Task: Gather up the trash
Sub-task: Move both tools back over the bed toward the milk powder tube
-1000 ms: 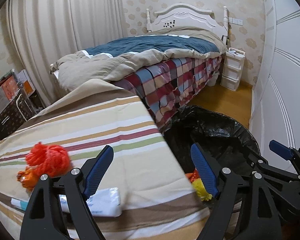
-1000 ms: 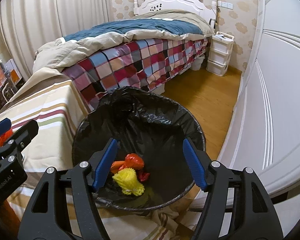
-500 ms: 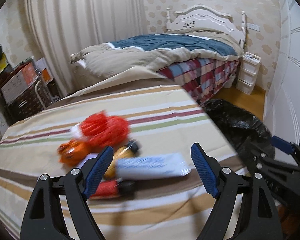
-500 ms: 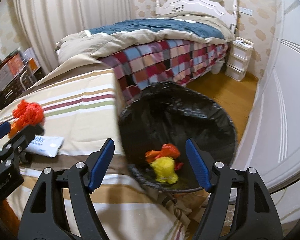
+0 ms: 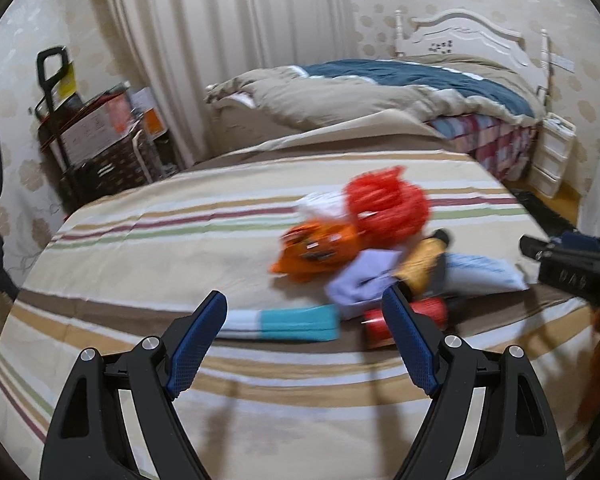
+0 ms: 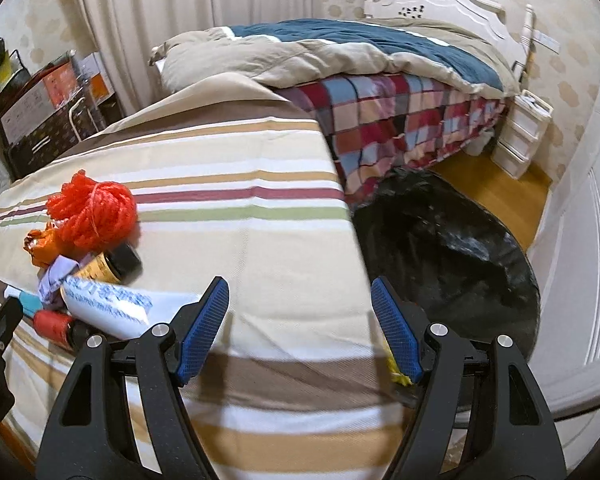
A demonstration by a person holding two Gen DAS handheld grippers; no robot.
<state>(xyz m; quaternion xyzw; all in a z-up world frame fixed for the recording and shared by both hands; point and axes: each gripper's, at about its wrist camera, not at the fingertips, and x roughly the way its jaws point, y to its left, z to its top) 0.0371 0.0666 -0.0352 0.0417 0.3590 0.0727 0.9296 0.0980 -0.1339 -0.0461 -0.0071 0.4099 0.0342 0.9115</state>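
Note:
A pile of trash lies on the striped table cloth (image 5: 140, 248): a red-orange net ball (image 5: 384, 208) (image 6: 92, 212), an orange wrapper (image 5: 316, 250), a yellow bottle with black cap (image 6: 108, 266), a white-blue tube (image 5: 284, 322), a white packet (image 6: 108, 308) and a red can (image 6: 54, 324). My left gripper (image 5: 304, 336) is open and empty just before the tube. My right gripper (image 6: 300, 332) is open and empty over the table's right edge, beside the black-lined trash bin (image 6: 452, 256).
A bed (image 6: 380, 80) with a checked blanket stands behind the table and bin. A cart with boxes (image 5: 96, 140) is at the far left. A white drawer unit (image 6: 520, 136) and a white wardrobe (image 6: 580, 280) are on the right.
Both grippers swung left from the bin toward the table. The trash pile now sits ahead of the left gripper, and the bin has slid to the right of the right wrist view.

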